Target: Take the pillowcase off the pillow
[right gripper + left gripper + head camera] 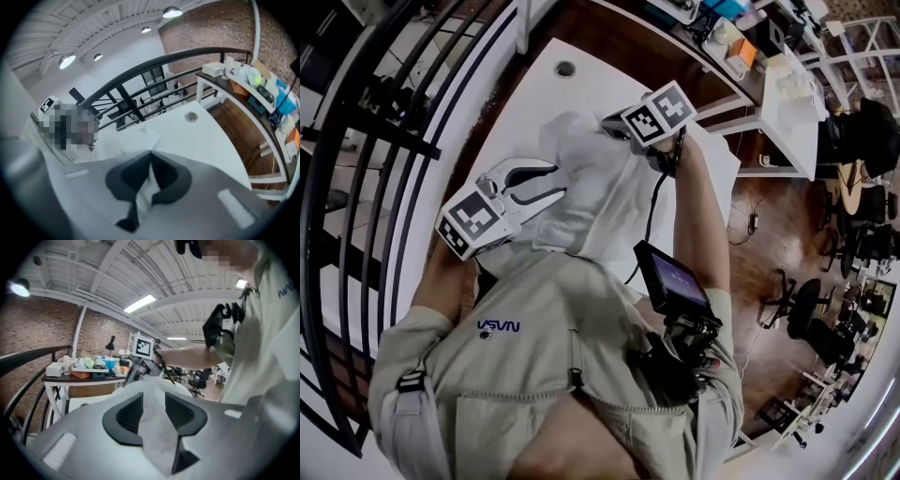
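Note:
A white pillowcase (591, 197) lies crumpled on the white table (534, 84), bunched up between my two grippers. I cannot tell the pillow apart from its cover. My left gripper (555, 183) is at the cloth's near left edge. In the left gripper view, white fabric (152, 427) fills the gap between its dark pads (129, 413), and the left gripper (153, 394) grips it. My right gripper (614, 127), under its marker cube, points steeply down at the far end. In the right gripper view the right gripper (150, 157) is shut, with a fold of fabric (146, 197) pinched between its jaws.
A black railing (384, 141) curves along the table's left side. A cluttered side table (741, 47) stands at the back right. A black cable (652, 206) runs across the cloth to a screen device (675, 277) at the person's chest. The table has a round hole (565, 67).

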